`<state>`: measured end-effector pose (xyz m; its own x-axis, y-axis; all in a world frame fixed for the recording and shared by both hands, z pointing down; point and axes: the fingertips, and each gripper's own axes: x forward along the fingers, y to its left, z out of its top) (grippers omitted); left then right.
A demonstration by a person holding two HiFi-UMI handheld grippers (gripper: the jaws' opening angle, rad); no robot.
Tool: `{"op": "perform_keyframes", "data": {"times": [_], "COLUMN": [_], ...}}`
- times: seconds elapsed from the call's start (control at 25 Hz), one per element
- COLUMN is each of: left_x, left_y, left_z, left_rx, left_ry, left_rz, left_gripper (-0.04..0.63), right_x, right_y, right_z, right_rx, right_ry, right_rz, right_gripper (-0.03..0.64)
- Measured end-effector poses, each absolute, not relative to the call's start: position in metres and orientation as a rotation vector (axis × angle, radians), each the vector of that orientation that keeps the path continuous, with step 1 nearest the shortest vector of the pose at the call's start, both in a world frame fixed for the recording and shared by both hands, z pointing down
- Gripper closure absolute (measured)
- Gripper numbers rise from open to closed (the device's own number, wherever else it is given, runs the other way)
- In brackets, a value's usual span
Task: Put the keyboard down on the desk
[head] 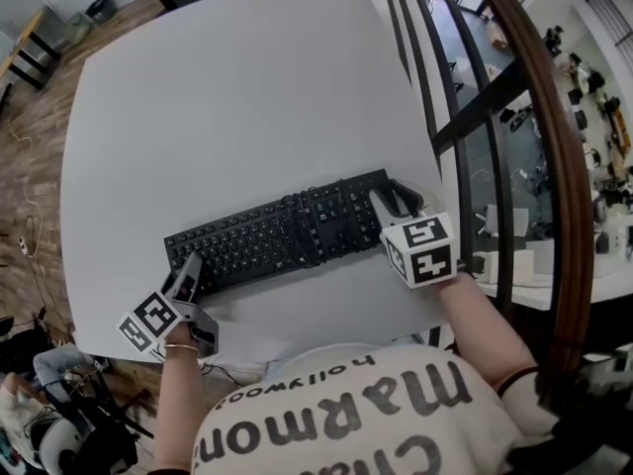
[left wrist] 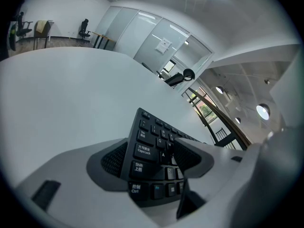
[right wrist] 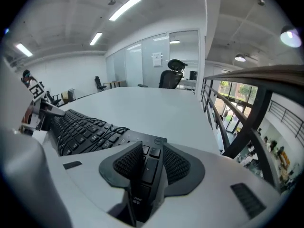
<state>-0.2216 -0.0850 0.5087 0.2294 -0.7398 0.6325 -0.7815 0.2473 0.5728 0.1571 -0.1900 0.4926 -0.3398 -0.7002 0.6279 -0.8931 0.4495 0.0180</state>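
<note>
Keyboard (head: 287,231) hung low over the table's (head: 247,97) near edge; contact was unclear. The left gripper (head: 186,277) had its jaws wide, clamped on the left end, and the right gripper (head: 396,201) pinched the right end narrowly. The step called for lowering both ends level, then releasing together.

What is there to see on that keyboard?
The keyboard is black plastic, full-size with a number pad, its keys labelled in English and Chinese. A black cable lies bundled across its middle keys. It sits slantwise near the front edge of the white desk; whether it rests there or hangs just above, I cannot tell. The left tongs pinch its left end, the right tongs its number-pad end.
</note>
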Motion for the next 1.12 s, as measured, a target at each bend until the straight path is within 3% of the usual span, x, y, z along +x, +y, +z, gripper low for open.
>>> {"op": "perform_keyframes", "data": {"times": [0.24,0.72,1.12], "left_x": [-0.218,-0.217,-0.216], "left_y": [-0.087,-0.089,-0.090], "left_z": [0.510,0.511,0.514], "left_rx": [1.507,1.509,1.505], "left_ry": [-1.474,-1.479,-1.493], "left_rz": [0.019,0.036,0.050], "left_gripper": [0.305,0.308,0.308], "right_x": [0.147,0.150,0.104], "right_y": [-0.185,-0.187,-0.147], "right_z": [0.490,0.487,0.492], "right_rx": [1.334,1.431,1.282], "right_ry": [-2.066,-1.965,-1.997], "right_rz": [0.257,0.345,0.294], "right_gripper": [0.543,0.545,0.545]}}
